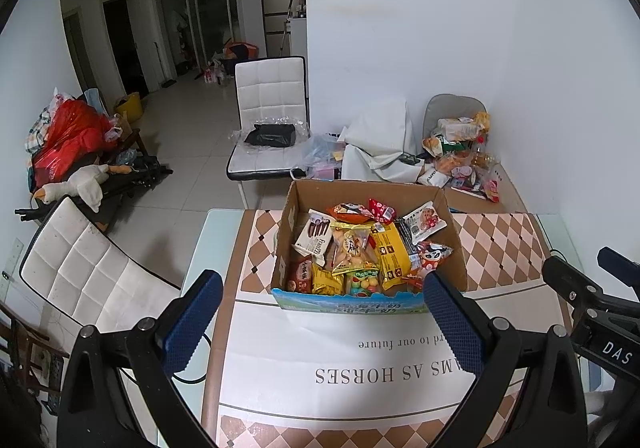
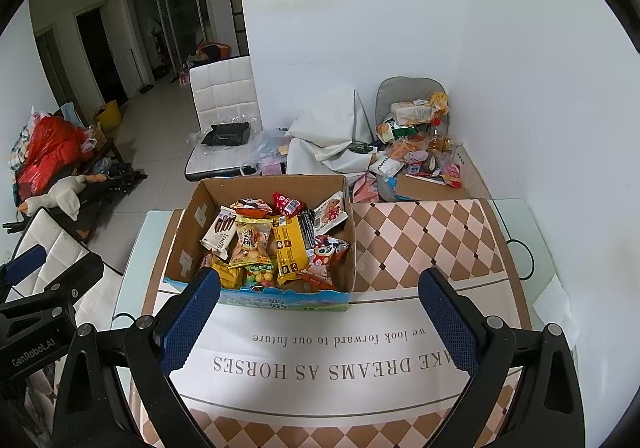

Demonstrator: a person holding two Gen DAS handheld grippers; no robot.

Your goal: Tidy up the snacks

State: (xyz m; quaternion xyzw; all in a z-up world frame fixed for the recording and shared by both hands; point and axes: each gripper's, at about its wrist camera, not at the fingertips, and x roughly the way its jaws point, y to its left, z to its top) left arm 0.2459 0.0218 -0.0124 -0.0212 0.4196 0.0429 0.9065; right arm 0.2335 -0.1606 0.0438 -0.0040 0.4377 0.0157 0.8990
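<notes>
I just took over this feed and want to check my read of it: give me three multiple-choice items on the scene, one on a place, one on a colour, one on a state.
1. Where does the open brown cardboard box of snack packets stand?
A. on the checked table mat
B. on the white chair
C. on the floor

2. What colour are the pads of the left hand-held gripper?
A. red
B. blue
C. green

3. How do the right hand-held gripper and the left one stand?
A. both open, holding nothing
B. right shut on a packet
C. both inside the box

Answers: 1 A, the box stands on the brown-and-pink checked table mat; 2 B, the textured pads are dark blue; 3 A, both show wide gaps with nothing between, short of the box.
</notes>
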